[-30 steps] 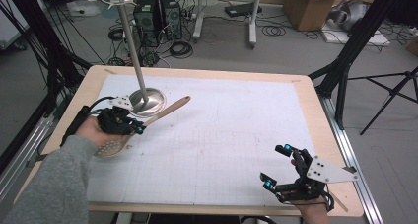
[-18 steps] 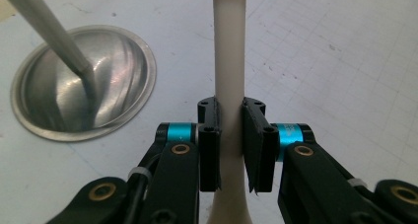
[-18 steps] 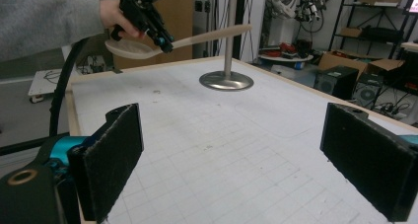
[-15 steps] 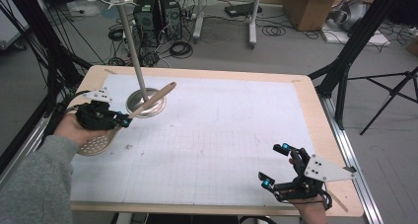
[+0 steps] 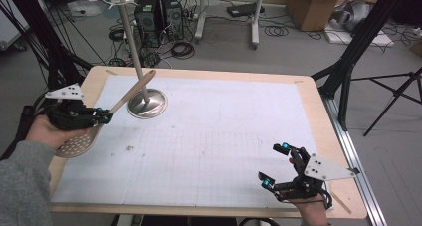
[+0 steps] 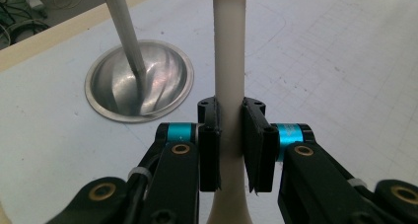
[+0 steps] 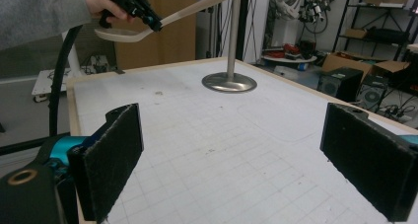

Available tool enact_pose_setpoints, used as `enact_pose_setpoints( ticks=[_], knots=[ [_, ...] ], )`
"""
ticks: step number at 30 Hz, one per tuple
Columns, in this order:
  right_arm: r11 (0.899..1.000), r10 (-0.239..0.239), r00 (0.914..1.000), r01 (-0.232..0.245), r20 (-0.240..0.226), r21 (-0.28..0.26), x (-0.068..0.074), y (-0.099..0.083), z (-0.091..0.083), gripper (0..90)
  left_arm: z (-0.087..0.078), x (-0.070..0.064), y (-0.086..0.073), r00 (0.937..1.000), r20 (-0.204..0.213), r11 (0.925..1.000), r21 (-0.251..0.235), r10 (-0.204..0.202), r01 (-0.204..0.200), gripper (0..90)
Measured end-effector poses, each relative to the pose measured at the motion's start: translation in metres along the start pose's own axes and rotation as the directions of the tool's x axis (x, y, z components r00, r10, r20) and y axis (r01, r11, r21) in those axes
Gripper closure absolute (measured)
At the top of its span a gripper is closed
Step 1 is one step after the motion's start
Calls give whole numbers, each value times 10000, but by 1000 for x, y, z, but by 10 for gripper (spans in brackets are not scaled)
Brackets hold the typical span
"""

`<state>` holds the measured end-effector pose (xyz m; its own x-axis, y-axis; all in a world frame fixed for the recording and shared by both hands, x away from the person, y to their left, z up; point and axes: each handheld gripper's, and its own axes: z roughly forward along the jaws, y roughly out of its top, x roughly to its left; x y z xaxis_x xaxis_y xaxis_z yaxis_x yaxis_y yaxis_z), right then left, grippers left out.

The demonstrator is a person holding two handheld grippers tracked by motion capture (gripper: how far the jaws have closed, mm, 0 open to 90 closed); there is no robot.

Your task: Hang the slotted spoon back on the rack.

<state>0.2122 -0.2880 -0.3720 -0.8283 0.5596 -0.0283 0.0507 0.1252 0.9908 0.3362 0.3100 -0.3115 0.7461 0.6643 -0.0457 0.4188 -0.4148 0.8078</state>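
A beige slotted spoon point(image 5: 77, 144) with a perforated head and a long handle is lifted over the table's left edge. My left gripper point(image 5: 104, 118) is shut on its handle point(image 6: 229, 61), jaws pressed on both sides. The handle's far end points toward the pole of a metal stand point(image 5: 148, 104), which has a round base point(image 6: 140, 86) and hooks at its top. Near the front right corner, my right gripper point(image 5: 273, 165) stands open with nothing between its pads point(image 7: 111, 160). The right gripper view shows the spoon point(image 7: 192, 9) raised in the air beside the stand point(image 7: 229, 82).
White gridded paper point(image 5: 224, 136) covers the wooden table point(image 5: 318, 116). Computer towers point(image 5: 157, 9), cables and cardboard boxes point(image 5: 311, 4) lie on the floor behind. Black tripod legs point(image 5: 348, 71) stand off the right edge.
My left gripper has carried the spoon leftward, away from the stand's base and out to the table's left edge. The right gripper has stayed where it was.
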Motion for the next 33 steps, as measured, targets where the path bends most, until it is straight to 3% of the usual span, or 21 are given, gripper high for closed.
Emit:
enact_pose_setpoints(
  ticks=[7, 10, 17, 24, 33],
  knots=[
    [10000, 7, 9999, -6, -142, 78, -1, -2, 2, 81, -13, 3, 2, 9997, -215, 9995, -294, -75, 69, 781],
    [10000, 21, 9999, -20, -132, 19, -4, -1, 1, 81, -16, 3, 0, 9997, -184, 9979, -634, -171, 159, 781],
    [10000, -26, 9999, 25, -98, -39, -4, 1, 0, 81, -19, 4, -2, 9994, -255, 9974, -692, -240, 222, 781],
    [10000, -73, 9998, 72, -206, -31, -4, 1, 5, 81, -34, 9, 2, 9989, -326, 9934, -1104, -336, 298, 781],
    [10000, -28, 9999, 28, -162, -11, -5, -1, 6, 81, -39, 17, 3, 9985, -328, 9893, -1405, -441, 391, 781]
  ],
)
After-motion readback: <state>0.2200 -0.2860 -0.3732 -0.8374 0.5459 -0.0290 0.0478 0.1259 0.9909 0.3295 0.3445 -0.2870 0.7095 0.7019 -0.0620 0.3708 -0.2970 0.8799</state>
